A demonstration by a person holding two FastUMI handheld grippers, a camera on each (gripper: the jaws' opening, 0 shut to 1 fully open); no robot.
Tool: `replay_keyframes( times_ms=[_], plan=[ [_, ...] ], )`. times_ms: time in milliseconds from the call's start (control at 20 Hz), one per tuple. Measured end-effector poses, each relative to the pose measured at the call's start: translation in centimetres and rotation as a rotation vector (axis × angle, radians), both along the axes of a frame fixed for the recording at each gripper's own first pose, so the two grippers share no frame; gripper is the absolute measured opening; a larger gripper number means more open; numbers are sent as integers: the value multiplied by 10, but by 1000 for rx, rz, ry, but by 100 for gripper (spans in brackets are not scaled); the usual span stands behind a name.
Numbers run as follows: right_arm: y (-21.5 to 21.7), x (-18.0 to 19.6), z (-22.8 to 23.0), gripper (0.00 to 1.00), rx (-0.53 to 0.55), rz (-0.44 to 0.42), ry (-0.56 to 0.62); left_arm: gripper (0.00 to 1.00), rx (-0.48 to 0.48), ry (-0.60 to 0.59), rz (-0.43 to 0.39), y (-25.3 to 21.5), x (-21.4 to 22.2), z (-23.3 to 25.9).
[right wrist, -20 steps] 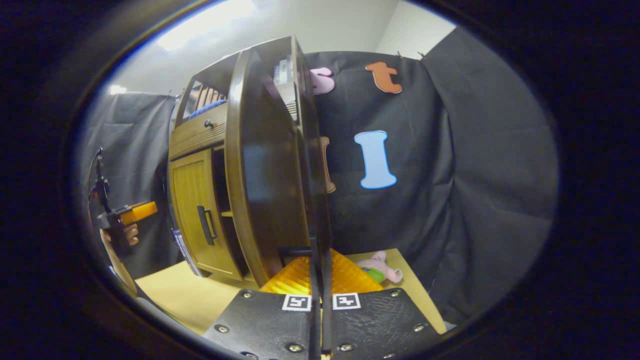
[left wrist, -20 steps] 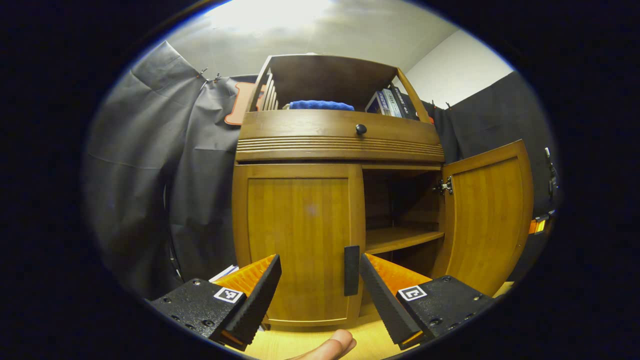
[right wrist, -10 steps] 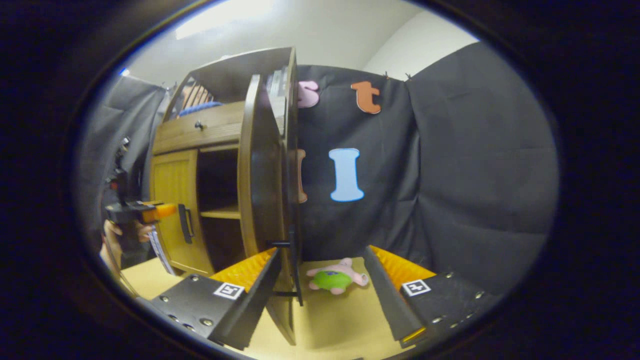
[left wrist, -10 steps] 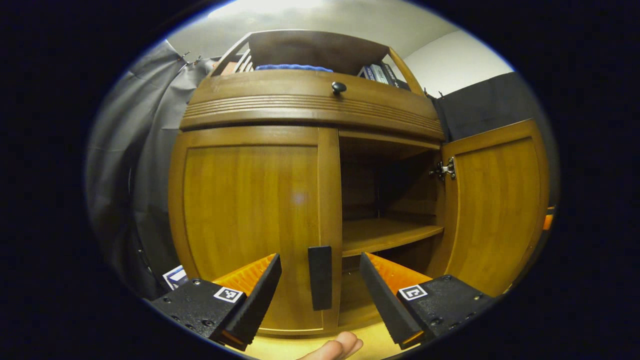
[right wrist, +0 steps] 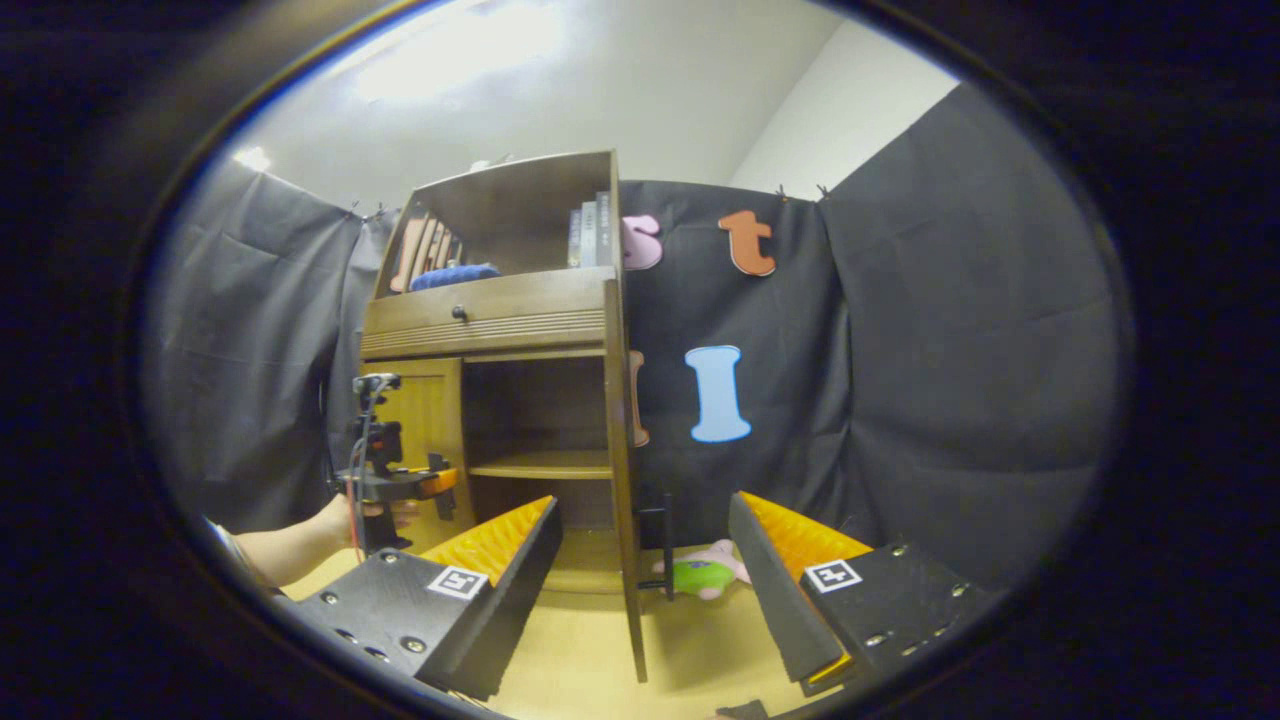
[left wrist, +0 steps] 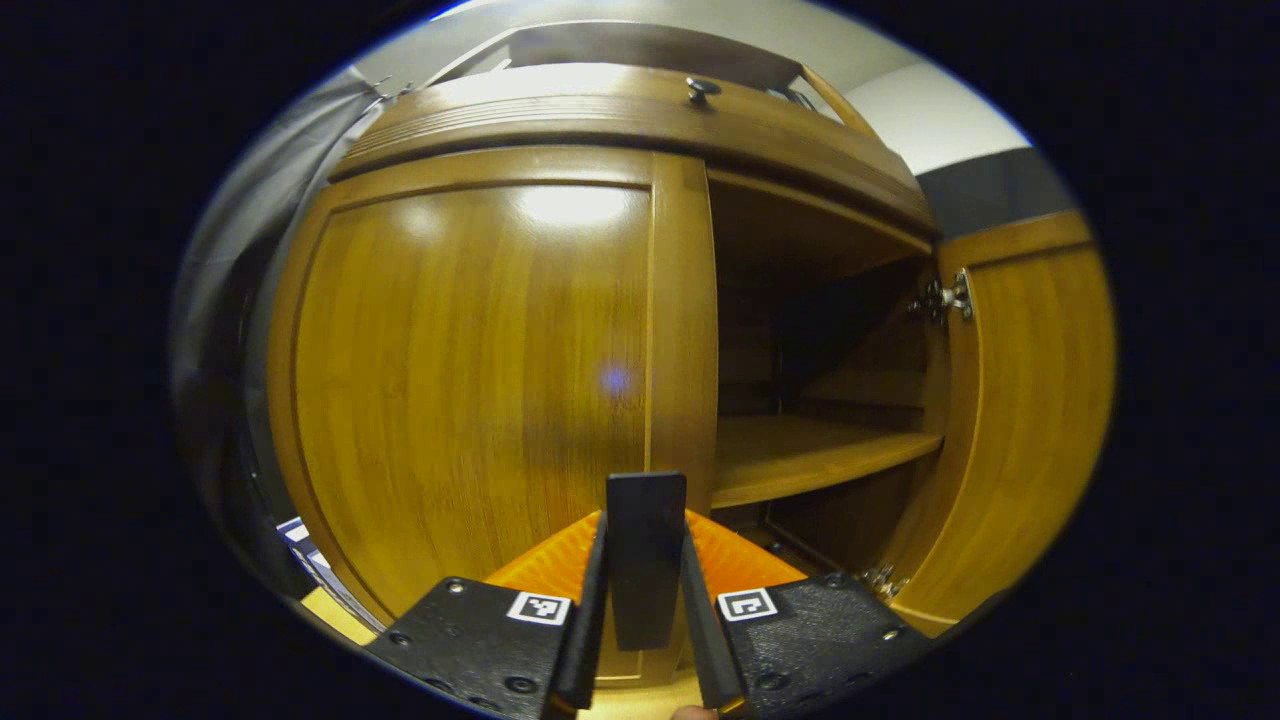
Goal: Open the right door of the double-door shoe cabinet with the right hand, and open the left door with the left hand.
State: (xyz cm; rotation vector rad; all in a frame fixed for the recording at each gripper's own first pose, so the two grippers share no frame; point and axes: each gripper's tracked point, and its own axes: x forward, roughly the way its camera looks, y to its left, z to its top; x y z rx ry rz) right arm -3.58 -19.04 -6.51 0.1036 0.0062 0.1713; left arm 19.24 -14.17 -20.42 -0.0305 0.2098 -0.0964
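**Left handle pinched, right door already swung wide**

My left gripper (left wrist: 645, 600) pinches the dark handle (left wrist: 646, 555) of the left door (left wrist: 470, 380), which sits closed on the shoe cabinet (right wrist: 500, 310). My right gripper (right wrist: 645, 580) hangs spread apart, clear of the right door (right wrist: 625, 480), which stands wide open, edge-on, its handle (right wrist: 660, 545) between my fingers but untouched.
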Motion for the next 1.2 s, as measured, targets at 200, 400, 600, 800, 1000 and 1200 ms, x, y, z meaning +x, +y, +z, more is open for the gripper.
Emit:
replay_keyframes(
  times_ms=[200, 400, 600, 800, 1000, 1200],
  plan=[
    [28, -9, 11, 96, -39, -3, -4, 34, 56, 7, -5, 2, 0, 2],
    [60, -21, 15, 100, -19, 31, 17, 33, 46, 18, -55, -2, -3, 2],
    [83, -26, 20, 99, -26, 76, 14, 34, 30, 5, -110, -3, -6, 7],
    [90, -25, 17, 99, -28, 79, 22, 34, 0, 14, -146, -6, -9, 7],
    [94, -22, 11, 99, -28, 77, 41, 34, -14, 29, -137, -5, -8, 7],
    [98, -21, 12, 100, -22, 74, 38, 34, -31, 30, -143, -3, -16, 14]
  ],
)
